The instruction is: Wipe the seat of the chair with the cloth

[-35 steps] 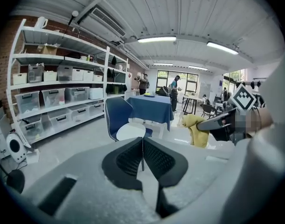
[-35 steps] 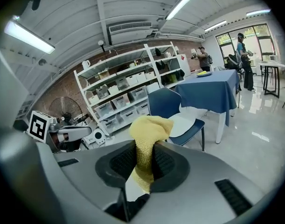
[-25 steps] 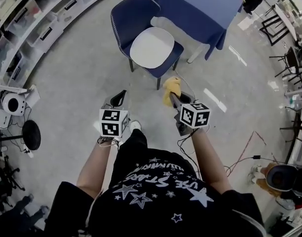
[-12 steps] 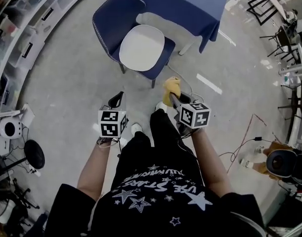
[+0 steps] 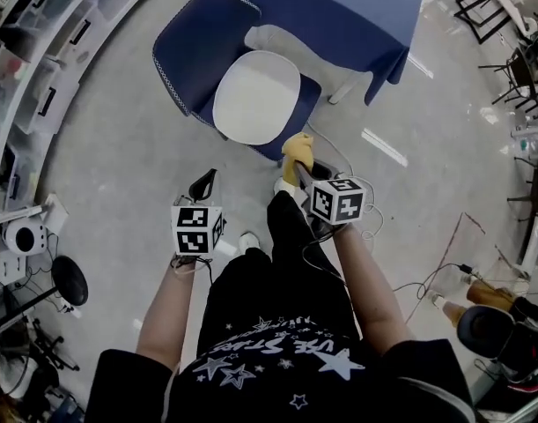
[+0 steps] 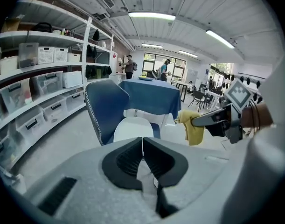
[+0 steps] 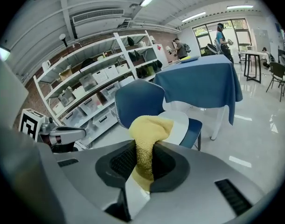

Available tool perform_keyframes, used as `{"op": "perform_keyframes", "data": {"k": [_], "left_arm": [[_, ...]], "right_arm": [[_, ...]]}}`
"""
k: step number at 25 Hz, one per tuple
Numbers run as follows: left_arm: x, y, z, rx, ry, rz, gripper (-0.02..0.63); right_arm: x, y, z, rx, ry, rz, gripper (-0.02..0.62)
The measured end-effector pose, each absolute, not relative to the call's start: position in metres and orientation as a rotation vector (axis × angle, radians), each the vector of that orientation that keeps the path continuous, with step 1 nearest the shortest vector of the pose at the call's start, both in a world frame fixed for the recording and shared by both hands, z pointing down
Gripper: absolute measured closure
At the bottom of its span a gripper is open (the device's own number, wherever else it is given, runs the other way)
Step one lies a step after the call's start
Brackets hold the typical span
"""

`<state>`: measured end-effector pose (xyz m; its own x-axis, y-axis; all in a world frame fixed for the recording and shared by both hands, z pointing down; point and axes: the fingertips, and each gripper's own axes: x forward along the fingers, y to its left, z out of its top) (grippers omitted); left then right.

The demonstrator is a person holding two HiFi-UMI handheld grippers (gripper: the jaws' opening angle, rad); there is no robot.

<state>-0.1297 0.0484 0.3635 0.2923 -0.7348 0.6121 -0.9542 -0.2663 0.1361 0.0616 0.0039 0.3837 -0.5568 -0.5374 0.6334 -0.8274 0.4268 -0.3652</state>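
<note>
A blue chair (image 5: pixel 194 51) with a white seat pad (image 5: pixel 255 95) stands on the floor ahead of me, beside a table under a blue cloth (image 5: pixel 339 16). My right gripper (image 5: pixel 297 164) is shut on a yellow cloth (image 5: pixel 295 152) that hangs just short of the seat's near edge. In the right gripper view the yellow cloth (image 7: pixel 147 139) is pinched between the jaws, with the chair (image 7: pixel 140 99) behind it. My left gripper (image 5: pixel 202 183) is shut and holds nothing, left of the cloth; the left gripper view shows the seat pad (image 6: pixel 133 127) beyond its closed jaws.
Shelves with storage bins (image 5: pixel 40 60) run along the left. Cables (image 5: pixel 427 285) trail over the floor at the right, near black chairs (image 5: pixel 533 183). A white device (image 5: pixel 22 232) and a black round base (image 5: pixel 70 280) sit at the lower left. People stand far off by the windows (image 6: pixel 163 69).
I have stepped closer to the chair, which now lies nearer in the head view. Both grippers moved forward with me; the yellow cloth stays held in the right one.
</note>
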Motion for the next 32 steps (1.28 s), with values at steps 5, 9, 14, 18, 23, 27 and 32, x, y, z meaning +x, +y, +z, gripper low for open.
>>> {"op": "perform_keyframes", "data": {"k": [5, 9, 14, 18, 23, 27, 32], "left_arm": [[-0.121, -0.010, 0.387, 2.035, -1.531, 0.649, 0.584], [-0.119, -0.057, 0.411, 1.965, -1.558, 0.673, 0.584], [-0.117, -0.112, 0.438, 1.872, -1.607, 0.661, 0.584], [-0.126, -0.150, 0.457, 1.851, -1.632, 0.690, 0.584], [-0.135, -0.190, 0.472, 1.870, -1.655, 0.705, 0.584], [-0.141, -0.207, 0.498, 1.907, -1.625, 0.742, 0.584], [-0.150, -0.225, 0.541, 1.916, -1.550, 0.709, 0.584]], "right_arm": [[0.060, -0.060, 0.412, 1.085, -2.266, 0.945, 0.525], [0.063, -0.118, 0.435, 1.045, -2.256, 0.968, 0.525], [0.065, -0.190, 0.469, 0.966, -2.235, 0.934, 0.525], [0.047, -0.234, 0.492, 0.901, -2.233, 0.885, 0.525], [0.022, -0.274, 0.518, 0.870, -2.228, 0.850, 0.525], [-0.001, -0.295, 0.544, 0.874, -2.216, 0.859, 0.525], [-0.031, -0.322, 0.579, 0.911, -2.179, 0.817, 0.525]]}}
